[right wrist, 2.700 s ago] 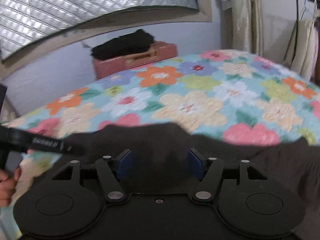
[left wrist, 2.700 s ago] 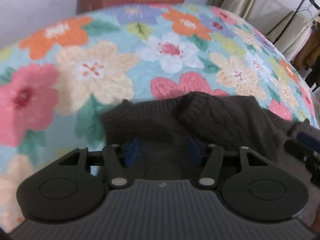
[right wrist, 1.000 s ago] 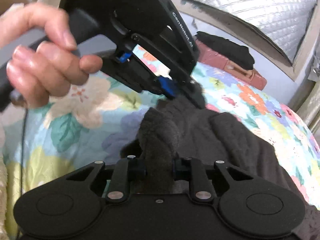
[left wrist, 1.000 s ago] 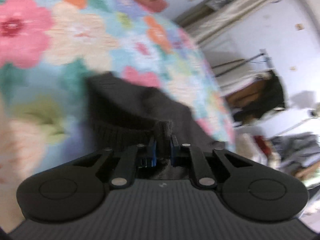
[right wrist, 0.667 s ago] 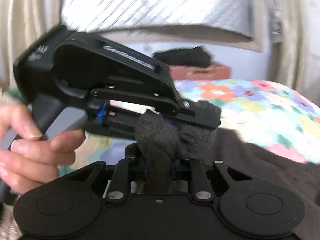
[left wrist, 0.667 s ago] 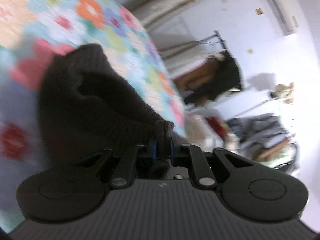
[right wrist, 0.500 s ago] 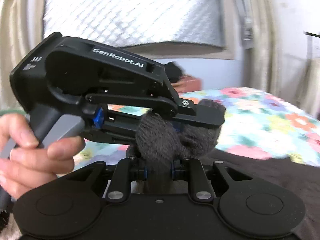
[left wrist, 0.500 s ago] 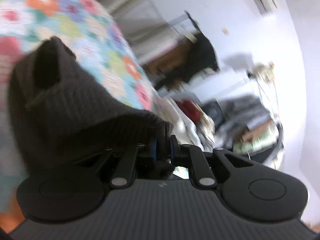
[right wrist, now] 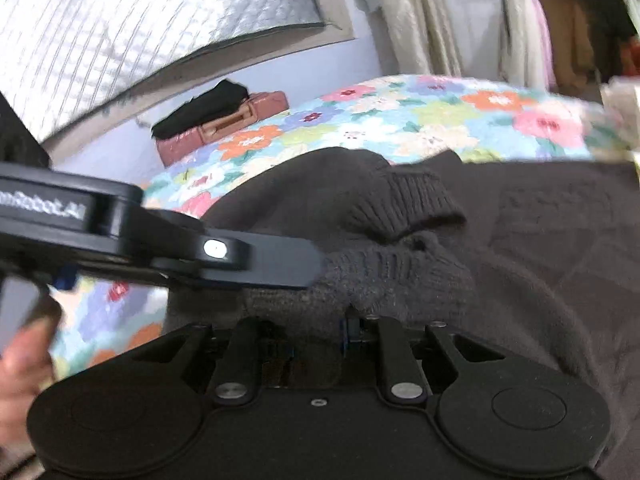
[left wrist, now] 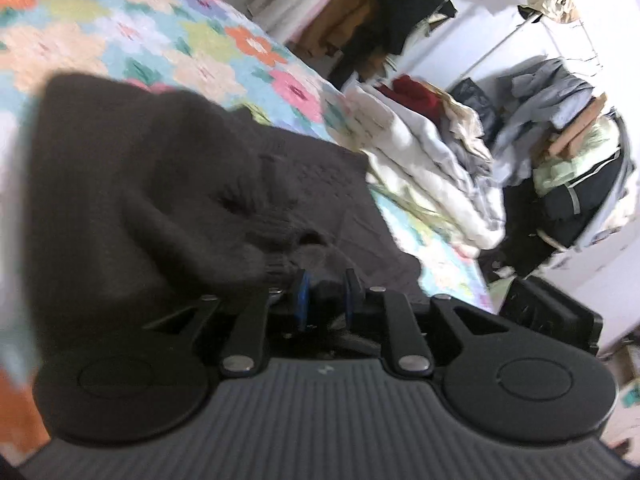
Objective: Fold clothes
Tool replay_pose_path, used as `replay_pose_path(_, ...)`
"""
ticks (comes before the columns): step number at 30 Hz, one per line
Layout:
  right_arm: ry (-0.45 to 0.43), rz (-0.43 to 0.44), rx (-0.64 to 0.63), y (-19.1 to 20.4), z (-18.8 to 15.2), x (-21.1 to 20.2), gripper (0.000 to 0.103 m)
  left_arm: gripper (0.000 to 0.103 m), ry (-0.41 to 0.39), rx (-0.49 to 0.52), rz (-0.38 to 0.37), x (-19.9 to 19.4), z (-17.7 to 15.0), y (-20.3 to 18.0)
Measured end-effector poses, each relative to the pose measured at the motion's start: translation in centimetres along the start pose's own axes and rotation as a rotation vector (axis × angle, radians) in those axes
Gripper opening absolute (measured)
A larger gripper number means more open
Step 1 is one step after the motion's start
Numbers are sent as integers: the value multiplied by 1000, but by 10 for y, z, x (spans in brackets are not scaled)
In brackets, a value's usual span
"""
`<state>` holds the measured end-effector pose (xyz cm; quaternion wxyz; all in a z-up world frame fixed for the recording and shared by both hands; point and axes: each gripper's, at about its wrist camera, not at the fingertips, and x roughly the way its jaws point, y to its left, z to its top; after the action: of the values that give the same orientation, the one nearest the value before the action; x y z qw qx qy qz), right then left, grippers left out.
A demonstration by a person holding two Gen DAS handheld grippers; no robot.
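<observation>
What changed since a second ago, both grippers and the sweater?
Both grippers carried the dark knit sweater's sleeve cuffs across its body. The left gripper, clamped on a cuff a second ago, is now opening with no knit between its pads; that cuff lies just beside them. The right gripper stays shut on its cuff. Sweater still on the floral bedspread.

Dark brown sweater (right wrist: 540, 248): coarse ribbed knit, matt. Floral bedspread (right wrist: 440, 120): soft quilted cloth. Gripper housings: matt black plastic with metal pivot pins.
</observation>
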<state>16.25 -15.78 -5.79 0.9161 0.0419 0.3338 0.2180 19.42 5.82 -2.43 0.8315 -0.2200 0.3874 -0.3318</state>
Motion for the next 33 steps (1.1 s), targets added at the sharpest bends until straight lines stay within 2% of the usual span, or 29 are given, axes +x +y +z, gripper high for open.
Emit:
replay_pose_path(2,3,-15,-22,4,-4,-6,22,20,-9,37,50,-9,-1,-1)
replay_pose_path(5,47,-17,44,-6,-5,-2,24,23,13,89,142,-16,-5,5)
replay_pose_path(7,104,10,151,-19,-14,-9,24,23,27,107,166,-17,-9,13)
replay_pose_path(12,200,5,221,-36,-17,-14,24,23,61,86,187,0,-11,23)
replay_pose_path(15,257,12,229,-44,-11,-19,29,24,99,123,227,7,-18,21)
replay_pose_path(18,258,5,179,-53,-12,-26,44,26,112,178,268,11,-23,12)
replay_pose_path(19,253,12,174,-58,-12,-29,44,27,111,191,271,12,-23,10)
replay_pose_path(22,212,123,329,-86,-7,-35,46,42,96,203,254,9,-24,6)
replay_pose_path(24,223,209,402,-100,-2,-30,49,42,86,206,241,9,-24,5)
replay_pose_path(27,258,333,469,-114,3,-17,59,42,71,214,215,11,-24,5)
replay_pose_path(29,240,356,513,-123,1,-7,65,42,65,223,198,13,-24,3)
replay_pose_path(31,214,354,618,-137,-9,6,65,42,61,242,189,15,-25,1)
replay_pose_path(33,176,317,623,-137,-14,15,64,46,61,269,185,20,-26,-3)
